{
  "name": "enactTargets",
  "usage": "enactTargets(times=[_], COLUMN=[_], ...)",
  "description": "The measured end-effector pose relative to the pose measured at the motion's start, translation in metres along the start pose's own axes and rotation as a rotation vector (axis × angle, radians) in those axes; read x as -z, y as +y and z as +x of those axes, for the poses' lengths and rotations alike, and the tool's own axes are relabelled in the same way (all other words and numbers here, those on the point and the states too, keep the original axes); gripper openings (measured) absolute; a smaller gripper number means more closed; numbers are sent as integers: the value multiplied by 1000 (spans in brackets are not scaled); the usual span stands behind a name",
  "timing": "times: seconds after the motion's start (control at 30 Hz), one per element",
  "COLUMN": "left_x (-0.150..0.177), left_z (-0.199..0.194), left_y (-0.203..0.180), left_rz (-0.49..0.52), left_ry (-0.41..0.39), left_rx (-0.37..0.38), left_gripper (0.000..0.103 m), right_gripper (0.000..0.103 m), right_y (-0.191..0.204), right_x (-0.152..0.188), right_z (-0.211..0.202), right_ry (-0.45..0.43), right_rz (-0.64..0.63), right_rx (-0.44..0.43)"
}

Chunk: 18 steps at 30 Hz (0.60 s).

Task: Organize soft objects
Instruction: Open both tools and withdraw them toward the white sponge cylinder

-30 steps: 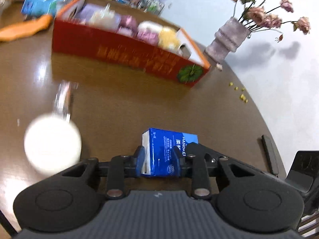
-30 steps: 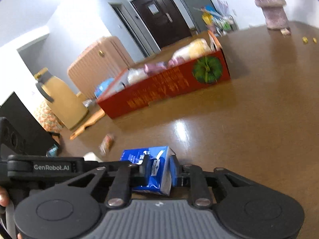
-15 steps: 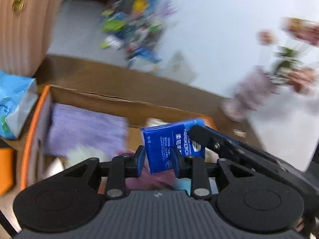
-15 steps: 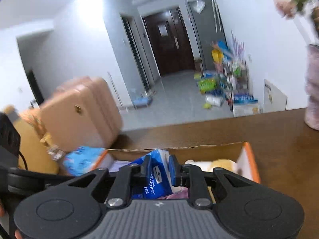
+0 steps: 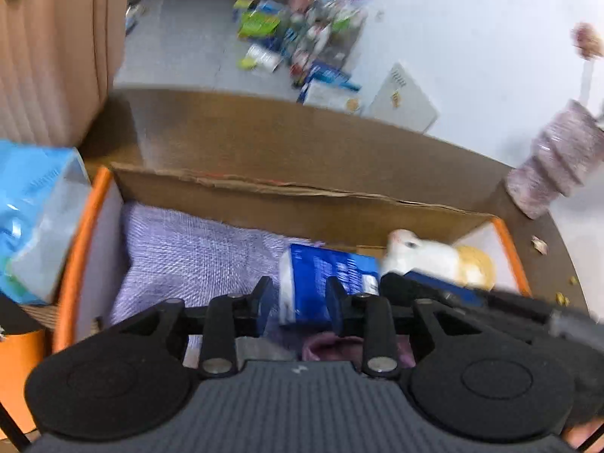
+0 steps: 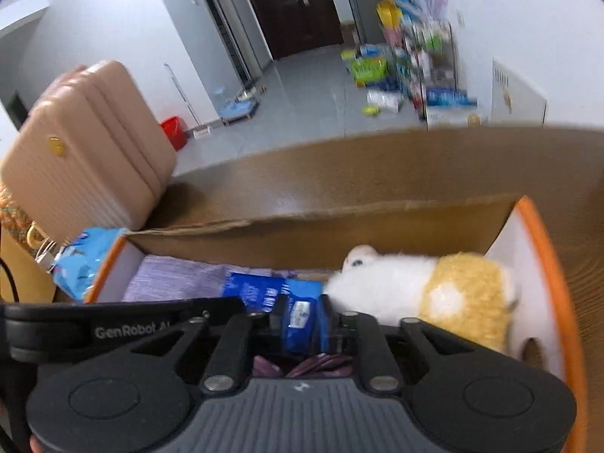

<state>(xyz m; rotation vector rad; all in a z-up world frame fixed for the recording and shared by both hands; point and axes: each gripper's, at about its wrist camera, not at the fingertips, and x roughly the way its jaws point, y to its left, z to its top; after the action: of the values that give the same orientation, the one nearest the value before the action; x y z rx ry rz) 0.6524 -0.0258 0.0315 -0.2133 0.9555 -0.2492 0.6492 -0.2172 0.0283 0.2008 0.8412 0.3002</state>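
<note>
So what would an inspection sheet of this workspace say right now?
Surface: brown wooden table, glossy.
Job's things: blue tissue pack over the open cardboard box; purple cloth and a white-and-yellow plush toy inside.
Clutter: light blue packet beside the box, mauve vase, crumbs.
Grippers: left gripper and right gripper, jaws opening, the tissue pack between both pairs.
Cables: nothing seen.
Surroundings: pink suitcase, dark door, packaged goods on the floor.
</note>
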Motion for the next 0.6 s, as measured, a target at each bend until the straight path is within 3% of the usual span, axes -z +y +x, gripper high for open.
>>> enactTargets(times=[0.17,0.3,0.43,0.5,0.6], left_x=[29,73,122,150,194], left_z=[-77,-132,-182,-208,-240], left_y=[-11,-9,-1,0,-2], left_rz=[99,156,162,171,187], left_ry=[-112,-128,-159,-191,-264], left_rx=[-28,-84,-121,-128,-131], left_gripper=[31,33,45,46,60], right_gripper=[32,36,51,54,60], right_y=[8,7,6,11,24], right_x=[7,35,79,106,146], right_z=[-69,-123,-175,-200,-229], right_ry=[-92,-125,-156,-182,-231], right_rz=[-138,-198,-230,-256,-302], right_rx=[40,127,117,131,128])
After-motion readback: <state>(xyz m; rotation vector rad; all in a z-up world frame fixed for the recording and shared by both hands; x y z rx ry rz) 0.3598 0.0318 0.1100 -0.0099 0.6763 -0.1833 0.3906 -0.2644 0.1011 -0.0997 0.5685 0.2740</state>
